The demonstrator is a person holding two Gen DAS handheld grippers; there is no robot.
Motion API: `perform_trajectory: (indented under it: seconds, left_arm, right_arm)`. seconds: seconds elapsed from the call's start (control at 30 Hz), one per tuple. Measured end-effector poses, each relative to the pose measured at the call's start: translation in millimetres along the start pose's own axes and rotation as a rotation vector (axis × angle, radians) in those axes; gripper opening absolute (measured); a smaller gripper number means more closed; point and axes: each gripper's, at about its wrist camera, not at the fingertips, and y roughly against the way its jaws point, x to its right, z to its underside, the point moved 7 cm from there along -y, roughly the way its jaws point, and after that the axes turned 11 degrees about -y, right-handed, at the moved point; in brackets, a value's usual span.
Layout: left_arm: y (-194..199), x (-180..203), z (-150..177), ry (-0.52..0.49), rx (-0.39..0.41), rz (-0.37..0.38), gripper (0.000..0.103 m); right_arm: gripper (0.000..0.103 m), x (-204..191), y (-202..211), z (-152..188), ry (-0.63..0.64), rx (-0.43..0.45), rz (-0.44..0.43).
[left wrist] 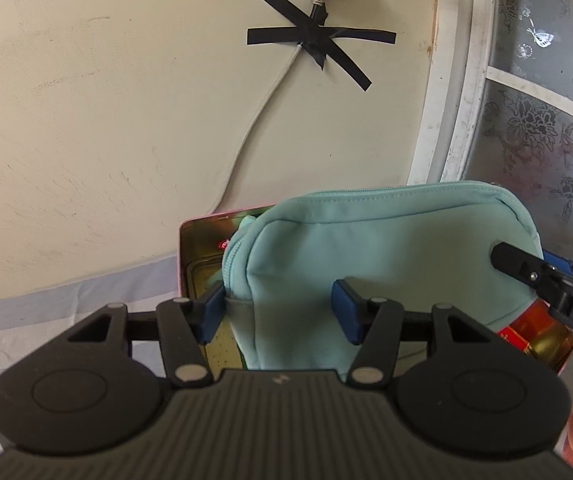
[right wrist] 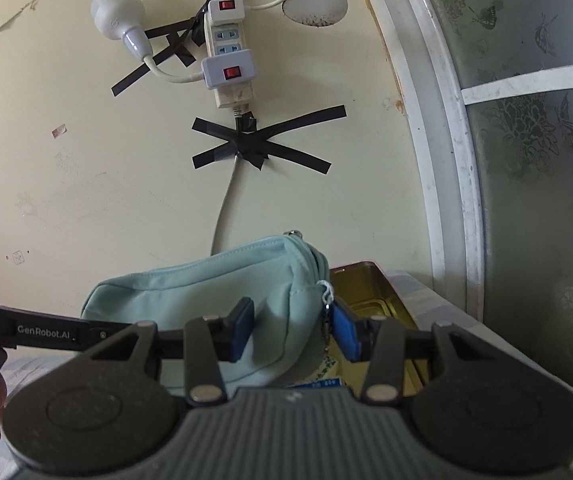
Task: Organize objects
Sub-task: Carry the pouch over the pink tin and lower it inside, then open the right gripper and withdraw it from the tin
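Note:
A mint-green zip pouch (left wrist: 366, 248) stands upright in a gold tin box (left wrist: 196, 264) with a pink rim. My left gripper (left wrist: 278, 312) straddles the pouch's left end, its blue pads (left wrist: 210, 312) pressing both sides. In the right wrist view my right gripper (right wrist: 292, 330) grips the pouch's (right wrist: 206, 292) right end near the zipper pull (right wrist: 327, 308). The tin (right wrist: 370, 292) shows behind it. The right gripper also shows in the left wrist view (left wrist: 542, 276).
A red and gold jar (left wrist: 542, 336) sits low right by the pouch. A taped cable (left wrist: 270, 92) and power strip (right wrist: 226, 60) hang on the cream wall. A frosted flowered window (right wrist: 526, 160) stands to the right. Pale blue cloth (left wrist: 46, 300) covers the surface.

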Motion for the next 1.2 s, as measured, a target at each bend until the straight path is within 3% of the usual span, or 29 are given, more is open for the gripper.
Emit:
perform_trajectory:
  seconds: [0.2, 0.33, 0.4, 0.67, 0.77, 1.2]
  left_arm:
    - [-16, -6, 6, 0.017, -0.03, 0.001, 0.06]
    - [-25, -3, 12, -0.019, -0.046, -0.031, 0.066]
    - [-23, 0, 13, -0.032, -0.042, -0.044, 0.068]
    - [-1, 9, 10, -0.073, -0.02, -0.095, 0.068]
    - [10, 16, 12, -0.102, -0.014, -0.112, 0.068]
    - [57, 43, 47, -0.125, -0.018, -0.121, 0.068]
  right_arm:
    - [0.042, 1, -19, 2, 0.013, -0.025, 0.018]
    - [0.062, 5, -32, 11, 0.017, -0.068, 0.041]
    - [0.063, 7, -32, 13, 0.017, -0.066, 0.049]
    - [0.062, 7, -8, 5, 0.012, -0.007, 0.064]
    - [0.066, 2, 5, 6, 0.023, 0.019, 0.071]
    - [0.068, -23, 67, 30, 0.006, 0.013, 0.02]
